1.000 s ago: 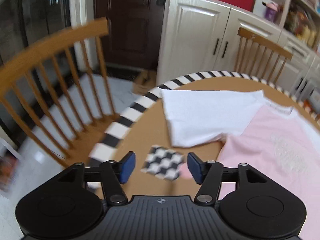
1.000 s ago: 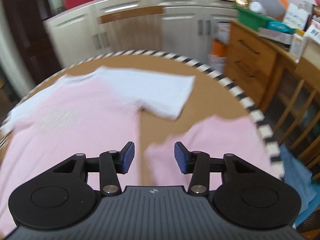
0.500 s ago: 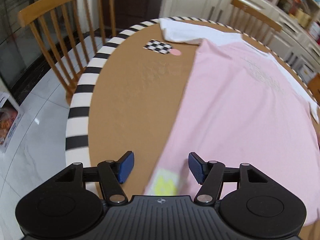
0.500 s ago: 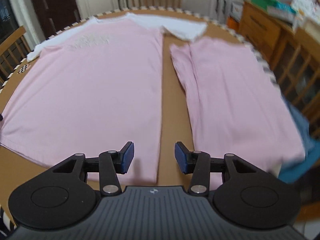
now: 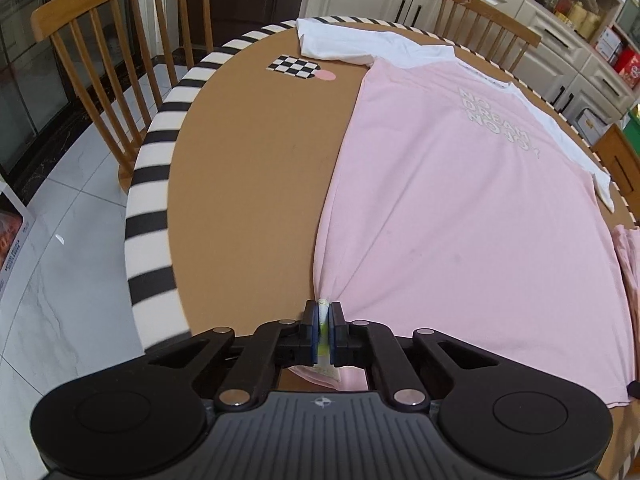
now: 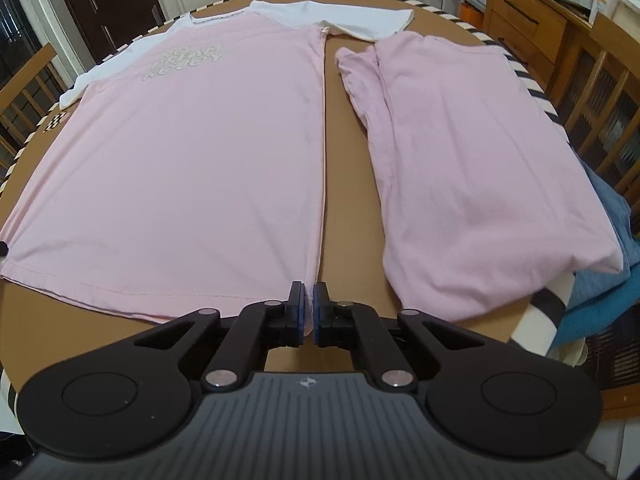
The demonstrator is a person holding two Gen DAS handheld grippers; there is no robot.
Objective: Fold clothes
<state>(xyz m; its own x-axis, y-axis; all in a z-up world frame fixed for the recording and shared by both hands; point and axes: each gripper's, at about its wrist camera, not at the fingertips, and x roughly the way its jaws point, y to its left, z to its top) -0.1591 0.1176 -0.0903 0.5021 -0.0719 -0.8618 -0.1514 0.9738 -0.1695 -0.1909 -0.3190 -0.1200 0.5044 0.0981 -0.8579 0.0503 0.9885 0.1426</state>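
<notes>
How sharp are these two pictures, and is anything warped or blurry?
Left wrist view: sharp, fisheye bends the striped table rim; printed lettering on the pink T-shirt is readable. Right wrist view: sharp centrally, softer and stretched at edges; the same lettering looks hazy.

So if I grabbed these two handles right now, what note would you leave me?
Left gripper: shut on the T-shirt's near left hem corner.
Right gripper: shut on its near right hem corner.
T-shirt lies flat, print up, on the table; pink pants lie beside it, to the right.
Done: both corners gripped.
Left: every fold; likely carry the hem up toward the collar first.
</notes>
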